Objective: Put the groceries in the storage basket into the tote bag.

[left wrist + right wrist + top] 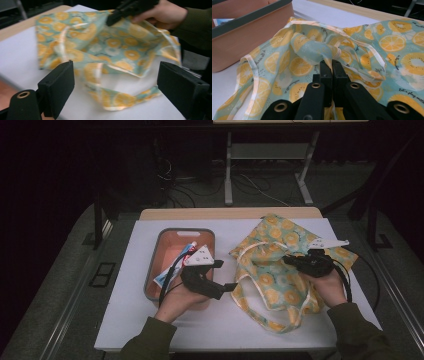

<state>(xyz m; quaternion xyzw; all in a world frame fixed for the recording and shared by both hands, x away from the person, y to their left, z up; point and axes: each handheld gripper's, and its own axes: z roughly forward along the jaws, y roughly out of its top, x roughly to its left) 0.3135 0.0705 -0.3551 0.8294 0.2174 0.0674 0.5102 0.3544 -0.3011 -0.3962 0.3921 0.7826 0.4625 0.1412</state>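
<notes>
A fabric tote bag [272, 270] printed with lemon and kiwi slices lies on the white table top, its mouth and handles toward the person. My right gripper [287, 260] is shut on a fold of the bag's rim [329, 53] and lifts it slightly. My left gripper [226, 275] stands open just left of the bag, between it and the bin, with nothing between its jaws. In the left gripper view the bag [112, 47] lies ahead, and the right gripper [130, 8] pinches its upper edge.
A salmon bin with a grey rim [155, 270] stands left of the bag and holds a toothpaste tube [186, 251]. The white board [225, 325] has bare room in front. A table frame [228, 170] and cables are on the floor behind.
</notes>
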